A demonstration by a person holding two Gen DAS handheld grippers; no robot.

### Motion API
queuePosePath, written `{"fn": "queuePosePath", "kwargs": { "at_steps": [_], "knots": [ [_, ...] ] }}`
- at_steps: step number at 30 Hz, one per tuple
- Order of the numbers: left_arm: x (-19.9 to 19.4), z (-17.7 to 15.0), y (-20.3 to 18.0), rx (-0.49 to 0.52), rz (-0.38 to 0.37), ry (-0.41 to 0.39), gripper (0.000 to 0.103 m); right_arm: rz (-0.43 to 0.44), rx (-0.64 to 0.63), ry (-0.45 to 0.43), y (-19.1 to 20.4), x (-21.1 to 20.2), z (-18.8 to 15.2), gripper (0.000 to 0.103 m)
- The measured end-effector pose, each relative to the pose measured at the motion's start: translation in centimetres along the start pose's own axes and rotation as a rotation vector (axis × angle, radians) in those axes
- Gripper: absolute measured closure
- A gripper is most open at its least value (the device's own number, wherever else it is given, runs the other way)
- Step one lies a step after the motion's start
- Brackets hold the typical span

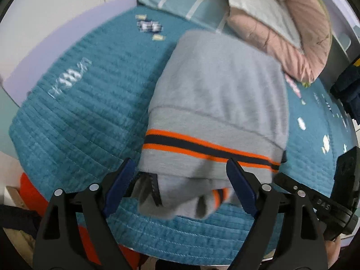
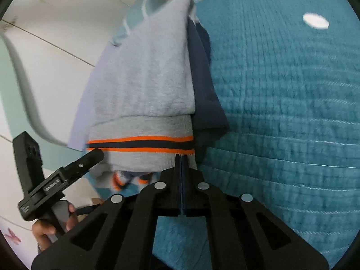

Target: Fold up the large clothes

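Right gripper: clenched, tips at the striped hem of the grey sweater (whether cloth is pinched, cannot tell)
Left gripper: spread wide, blue pads either side of the sweater's hem, not pressing
Grey sweater: folded on the teal quilt, navy layer along one edge
Pink duvet: heaped beyond the sweater
Hand: wrapped round the left gripper's handle

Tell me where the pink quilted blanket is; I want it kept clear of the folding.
In the left wrist view, the pink quilted blanket is bunched at the upper right on the teal bedspread, just beyond the grey sweater's far end.
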State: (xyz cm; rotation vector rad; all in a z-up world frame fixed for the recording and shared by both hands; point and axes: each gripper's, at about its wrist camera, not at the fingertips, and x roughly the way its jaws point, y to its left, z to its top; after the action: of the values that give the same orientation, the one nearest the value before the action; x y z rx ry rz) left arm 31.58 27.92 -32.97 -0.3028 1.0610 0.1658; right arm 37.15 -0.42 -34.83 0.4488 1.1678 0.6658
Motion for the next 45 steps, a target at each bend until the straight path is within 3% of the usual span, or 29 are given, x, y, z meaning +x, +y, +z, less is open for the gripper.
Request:
{"fn": "queuePosePath", "kwargs": {
  "at_steps": [6,7,8,10,19,22,31,39,45],
  "knots": [
    [-7.0,-0.7,-4.6,0.123,0.071,-0.132,0.015,-0.061,-0.155,-0.081,3.0,-7.5,-0.5,0.093],
    [-8.3,-1.0,-5.7,0.152,0.075,-0.157,0.014,-0.080,-0.172,-0.099,3.2,-8.5,-0.6,0.084],
    [-9.5,-1.3,-6.7,0.174,0.083,-0.179,0.014,-0.105,-0.197,-0.123,3.6,-10.0,-0.9,0.067],
    [-12.1,-1.9,-8.9,0.205,0.086,-0.227,0.013,-0.151,-0.235,-0.170,4.3,-13.0,-1.7,0.044],
    [-22.2,-6.4,-17.2,0.275,0.031,-0.366,0.011,-0.309,-0.371,-0.380,7.7,-25.5,-6.4,0.032],
    [-25.3,-8.1,-19.8,0.319,0.018,-0.412,0.010,-0.348,-0.381,-0.449,8.1,-29.3,-8.2,0.020],
    [-34.1,-13.0,-25.0,0.364,-0.001,-0.569,0.007,-0.385,-0.424,-0.648,10.5,-39.8,-13.5,0.012],
    [-41.7,-16.2,-26.6,0.355,-0.062,-0.725,0.005,-0.408,-0.486,-0.787,13.1,-46.4,-18.0,0.010],
    [-44.9,-18.2,-27.6,0.381,-0.101,-0.788,0.005,-0.448,-0.516,-0.901,14.1,-49.6,-20.5,0.009]
  ]
}}
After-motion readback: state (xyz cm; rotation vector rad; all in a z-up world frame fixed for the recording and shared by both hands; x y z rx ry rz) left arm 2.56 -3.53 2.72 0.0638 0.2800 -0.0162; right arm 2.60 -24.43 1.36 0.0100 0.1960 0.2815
